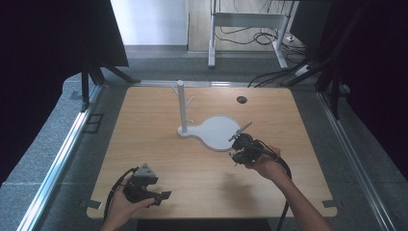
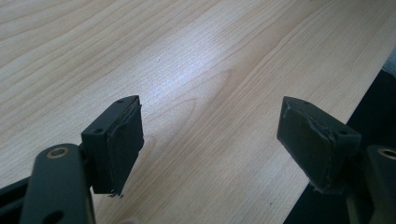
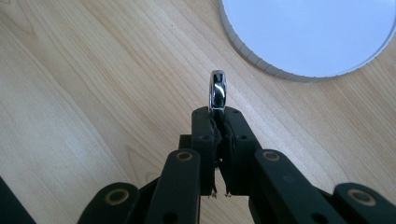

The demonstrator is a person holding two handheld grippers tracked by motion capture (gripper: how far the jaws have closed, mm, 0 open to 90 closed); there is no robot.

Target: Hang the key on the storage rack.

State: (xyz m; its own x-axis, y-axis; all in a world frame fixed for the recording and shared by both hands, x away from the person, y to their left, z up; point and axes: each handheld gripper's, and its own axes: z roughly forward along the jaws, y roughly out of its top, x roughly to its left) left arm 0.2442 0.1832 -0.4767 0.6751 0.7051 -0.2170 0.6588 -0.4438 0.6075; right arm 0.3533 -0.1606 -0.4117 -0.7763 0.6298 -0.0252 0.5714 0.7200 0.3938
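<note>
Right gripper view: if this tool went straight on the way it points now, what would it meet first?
Probably the white round base of the stand. The right tool, shut on a shiny metal piece, aims up-table over bare wood; the base's rim lies slightly to one side, so a near miss is possible.

no text, label or number can be read anywhere.

Pale wooden table (image 1: 159, 144) at centre, ringed by grey carpet, with a small dark grommet hole (image 1: 241, 99) toward its 1 o'clock corner. White stand (image 1: 181, 108) with short pegs upright just above the middle, its round flat base (image 1: 219, 132) spreading toward 4 o'clock. Beyond the 12 o'clock edge, white desk legs (image 1: 211, 33) with loose black cables (image 1: 250, 36); black curtains at 9 and 3 o'clock.
</note>
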